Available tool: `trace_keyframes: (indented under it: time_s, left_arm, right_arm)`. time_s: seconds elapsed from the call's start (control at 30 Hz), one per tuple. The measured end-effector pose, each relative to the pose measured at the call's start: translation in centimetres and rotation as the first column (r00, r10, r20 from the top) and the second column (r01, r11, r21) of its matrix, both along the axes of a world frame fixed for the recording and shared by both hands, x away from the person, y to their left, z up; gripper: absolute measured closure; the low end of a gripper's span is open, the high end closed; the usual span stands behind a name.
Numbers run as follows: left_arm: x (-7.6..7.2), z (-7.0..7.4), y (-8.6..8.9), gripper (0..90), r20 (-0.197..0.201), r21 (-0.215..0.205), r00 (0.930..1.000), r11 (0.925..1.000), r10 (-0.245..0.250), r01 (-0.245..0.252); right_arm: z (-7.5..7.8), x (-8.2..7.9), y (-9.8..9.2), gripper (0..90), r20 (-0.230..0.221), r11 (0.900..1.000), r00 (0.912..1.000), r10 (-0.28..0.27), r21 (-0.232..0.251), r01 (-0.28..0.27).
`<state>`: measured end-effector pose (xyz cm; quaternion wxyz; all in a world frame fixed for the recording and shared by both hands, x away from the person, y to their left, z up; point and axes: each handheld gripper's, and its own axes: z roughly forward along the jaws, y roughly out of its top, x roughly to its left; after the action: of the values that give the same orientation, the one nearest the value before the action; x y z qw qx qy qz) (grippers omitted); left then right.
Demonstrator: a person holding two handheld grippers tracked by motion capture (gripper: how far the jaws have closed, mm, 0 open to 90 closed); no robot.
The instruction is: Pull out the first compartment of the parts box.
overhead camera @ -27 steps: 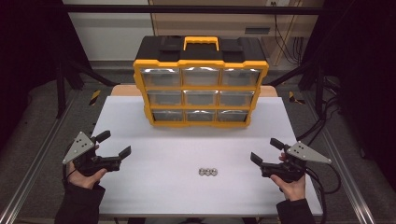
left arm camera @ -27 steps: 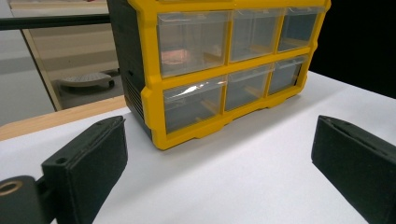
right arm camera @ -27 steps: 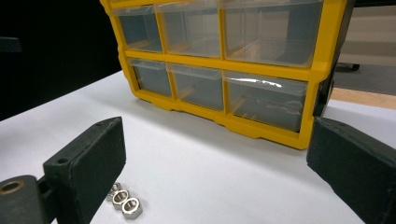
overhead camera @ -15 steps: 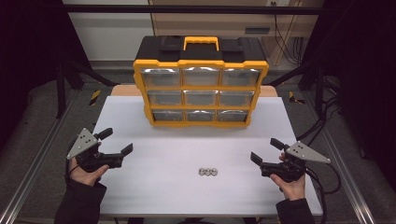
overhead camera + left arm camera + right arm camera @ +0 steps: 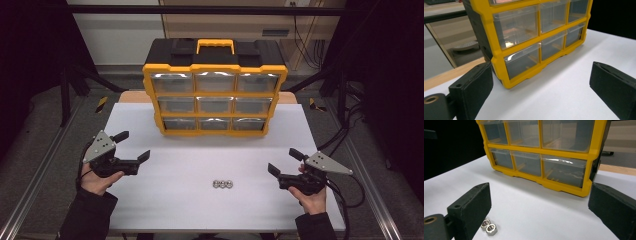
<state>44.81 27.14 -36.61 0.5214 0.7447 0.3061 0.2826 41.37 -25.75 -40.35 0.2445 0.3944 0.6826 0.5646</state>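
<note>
Nuts (image 5: pixel 221 184) lie in a short row of three on the near middle of the table (image 5: pixel 200 220), between the two hands and well apart from either. In the right gripper view two of them (image 5: pixel 488 227) show just beside the left jaw. They sit loose and in the open, probably laid out so that either gripper can reach them from the side.

The left gripper (image 5: pixel 134 148) hangs over the left of the table with its jaws spread wide and nothing between them; it points toward the lower left corner of the cabinet (image 5: pixel 215 95). The right gripper (image 5: pixel 284 161) rests low at the near right, jaws likewise apart and empty, aimed past the nuts at the cabinet's front.

The cabinet, yellow-framed with a black top and handle, stands upright at the far middle of the table, facing the person so its nine clear drawers can be pulled straight toward the hands. All drawers are shut. Through the plastic they look empty, though glare hides parts of the upper row.
</note>
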Motion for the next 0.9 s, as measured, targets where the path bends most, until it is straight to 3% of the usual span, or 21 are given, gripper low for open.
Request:
trace_keyframes:
  time_s: [0.17,0.23,0.4,0.6,0.73,0.9]
  left_arm:
    - [0.7,0.7,-1.0,4.6,0.014,0.049,0.9998,0.9987,-0.017,0.016]
    - [1.0,1.0,-1.3,4.6,0.036,0.074,0.9991,0.9971,-0.02,0.017]
    - [1.5,1.5,-1.9,4.8,0.04,0.11,0.999,0.9939,-0.018,0.014]
    - [2.2,2.0,-2.8,4.7,0.071,0.17,0.9974,0.9854,-0.009,-0.003]
    - [2.6,2.1,-3.8,4.8,0.091,0.206,0.9956,0.9786,-0.023,0.004]
    - [3.2,2.4,-4.9,4.8,0.13,0.275,0.9908,0.9614,-0.04,0.003]
  right_arm:
    - [0.0,0.0,0.0,5.1,-0.01,1.0,0.9999,-0.002,-0.001,0.002]
    - [0.0,0.0,0.0,5.0,-0.008,1.0,1.0,-0.005,0.0,0.005]
    - [0.1,-0.1,0.0,5.0,-0.005,1.0,1.0,-0.003,0.002,0.003]
    - [0.0,0.0,0.0,5.0,-0.003,1.0,1.0,-0.002,-0.002,0.002]
    - [0.0,0.0,0.0,4.9,-0.001,1.0,1.0,-0.002,-0.003,0.002]
    - [0.1,-0.1,0.0,4.9,-0.004,1.0,1.0,-0.005,0.005,0.005]
